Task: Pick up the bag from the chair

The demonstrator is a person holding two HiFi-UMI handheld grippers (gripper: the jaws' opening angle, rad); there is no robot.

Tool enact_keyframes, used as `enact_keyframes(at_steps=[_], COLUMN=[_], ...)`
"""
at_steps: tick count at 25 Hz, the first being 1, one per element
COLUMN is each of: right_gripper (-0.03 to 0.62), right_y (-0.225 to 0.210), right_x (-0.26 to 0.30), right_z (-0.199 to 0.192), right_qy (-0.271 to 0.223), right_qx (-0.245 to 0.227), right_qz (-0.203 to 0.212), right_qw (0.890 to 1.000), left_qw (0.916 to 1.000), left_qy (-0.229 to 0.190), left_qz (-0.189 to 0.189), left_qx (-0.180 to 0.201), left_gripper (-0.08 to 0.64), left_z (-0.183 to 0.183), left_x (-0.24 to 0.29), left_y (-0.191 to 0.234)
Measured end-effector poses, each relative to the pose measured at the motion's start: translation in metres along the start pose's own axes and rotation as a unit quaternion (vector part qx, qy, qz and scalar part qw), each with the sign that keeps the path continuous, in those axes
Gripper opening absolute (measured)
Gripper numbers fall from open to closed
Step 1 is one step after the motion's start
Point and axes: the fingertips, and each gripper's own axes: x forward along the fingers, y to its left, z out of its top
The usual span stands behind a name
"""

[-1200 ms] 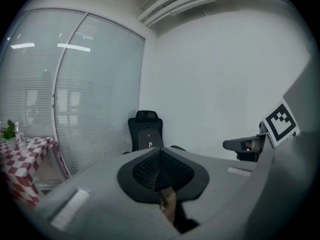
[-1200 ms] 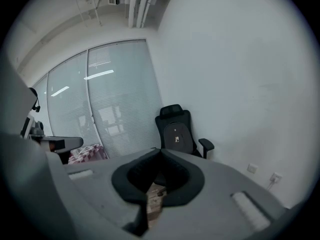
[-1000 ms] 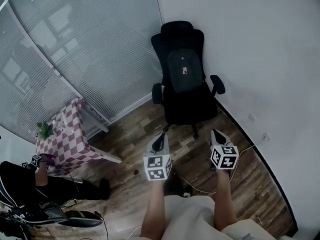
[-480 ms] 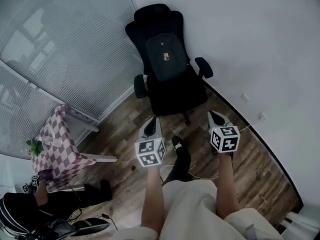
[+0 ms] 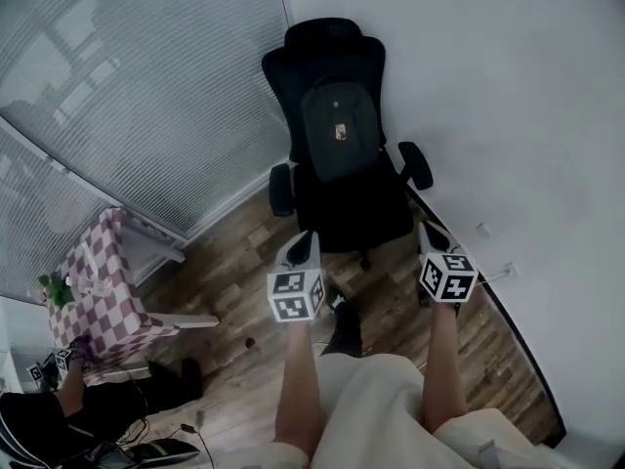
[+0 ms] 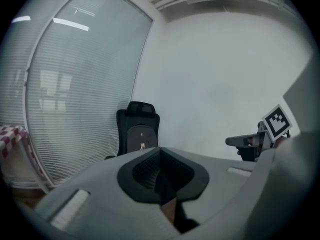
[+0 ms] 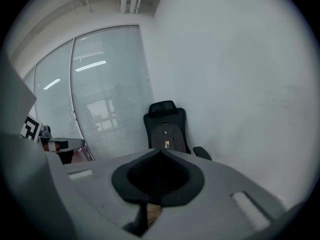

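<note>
I am reading the dark grey fabric backpack-style bag (image 5: 339,130) as standing upright on the seat of the black high-backed office chair (image 5: 322,52). It is leaning against the backrest, and a small light tag is showing on its front. The chair is standing on the brown wood-plank floor (image 5: 244,291), in the corner between the plain white wall (image 5: 508,96) and the grey slatted window blinds (image 5: 127,96).

I am holding both grippers short of the chair, apart from the bag and pointing toward it. The left gripper (image 5: 305,245) is showing its jaws pressed together with nothing between them. The right gripper (image 5: 430,237) is showing the same, with its jaws meeting and empty.

Off to the left, a small table under a pink-and-white checked cloth (image 5: 98,286) is standing beside the blinds. A small green plant (image 5: 51,286) is sitting at its left edge.
</note>
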Motion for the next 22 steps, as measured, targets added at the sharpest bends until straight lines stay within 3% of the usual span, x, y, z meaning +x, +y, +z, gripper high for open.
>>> enact_keyframes(at_steps=[4, 9, 15, 22], right_gripper=[0.000, 0.000, 0.000, 0.000], right_y=[0.002, -0.030, -0.051, -0.068], right_x=[0.044, 0.078, 0.149, 0.223], right_z=[0.036, 0.066, 0.072, 0.081], right_qy=[-0.005, -0.017, 0.019, 0.024], right_qx=[-0.021, -0.029, -0.040, -0.015], right_qz=[0.008, -0.045, -0.066, -0.081], right_qw=[1.000, 0.998, 0.997, 0.996], left_qw=[0.9999, 0.9989, 0.9980, 0.9958], left_qy=[-0.004, -0.015, 0.013, 0.032], left_qz=[0.002, 0.009, 0.001, 0.032], left_qx=[-0.011, -0.043, -0.062, -0.079], left_gripper=[0.008, 0.008, 0.008, 0.008], left_z=[0.024, 0.040, 0.031, 0.033], left_x=[0.052, 0.115, 0.194, 0.249], left_y=[0.019, 0.035, 0.053, 0.108])
